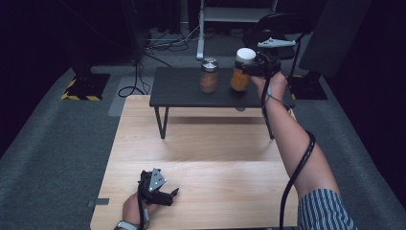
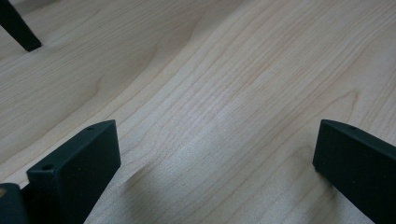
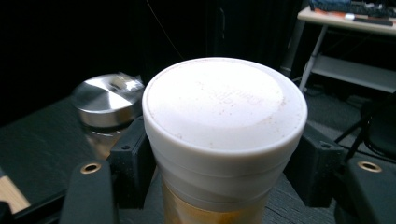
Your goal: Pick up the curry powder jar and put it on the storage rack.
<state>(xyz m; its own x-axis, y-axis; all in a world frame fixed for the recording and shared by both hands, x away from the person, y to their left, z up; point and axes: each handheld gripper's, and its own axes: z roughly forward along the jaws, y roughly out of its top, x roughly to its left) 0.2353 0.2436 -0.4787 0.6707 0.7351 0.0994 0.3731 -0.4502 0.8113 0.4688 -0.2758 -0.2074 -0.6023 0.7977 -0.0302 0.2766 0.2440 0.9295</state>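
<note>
Nearest the camera: left gripper lying low on the near left of the light wooden table, held in the left hand. Jaws standing wide apart in the left gripper view, bare wood grain between them, nothing held. Judged idle.

At the far right: right gripper clamped on a jar with a white lid. In the right gripper view, both black jaws pressed against the sides of the jar just below the lid, closed as far as the jar allows. Amber-brown contents visible through the glass under the lid. Jar upright, bottom at or just above the top of the black shelf at its right end; contact with the shelf cannot be told. Right forearm stretched forward across the table, cable trailing along it.

Outward from the grip: second jar, with a metal lid, standing upright on the same black shelf, left of the held jar, near it but apart. Same brownish contents. Seen also in the right gripper view, just behind and left of the white lid.

Progress, as judgement: work appears to be handling jars at the raised shelf. Metal-lidded jar standing free there, untouched. White-lidded jar firmly gripped, not let go. Whether being placed or lifted off cannot be settled. Remaining in either case: setting the held jar down squarely, opening the jaws, drawing the gripper clear without knocking the neighbouring jar.
</note>
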